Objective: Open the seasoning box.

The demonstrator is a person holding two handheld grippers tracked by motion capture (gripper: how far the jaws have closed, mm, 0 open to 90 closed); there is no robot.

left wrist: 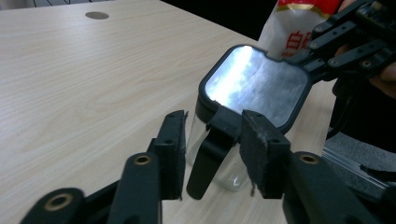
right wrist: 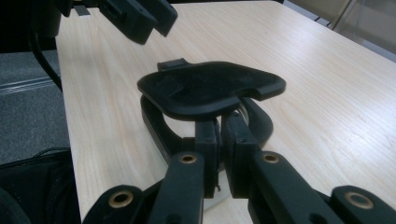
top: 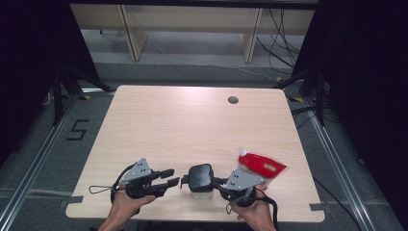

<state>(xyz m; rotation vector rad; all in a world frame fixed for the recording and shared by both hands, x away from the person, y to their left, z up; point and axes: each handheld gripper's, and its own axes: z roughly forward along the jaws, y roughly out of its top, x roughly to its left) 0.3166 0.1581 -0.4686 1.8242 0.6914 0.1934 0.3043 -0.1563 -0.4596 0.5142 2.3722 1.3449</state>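
Right claw (top: pixel 217 184) clamps one jar (top: pixel 201 183); one pouch (top: pixel 261 165) beside.

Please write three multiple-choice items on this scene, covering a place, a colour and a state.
1. Where does the red pouch lie?
A. Near the table's right front corner
B. By the round hole at the far edge
C. On the floor

2. What colour is the jar lid?
A. White
B. Black
C. Red

3. How do the left gripper jaws stand?
A. Pressed shut
B. Apart around the lid's tab
C. Clamped on the pouch

Answers: A, it lies beside the right gripper; B, it is dark seen from above; B, gaps show beside the tab.
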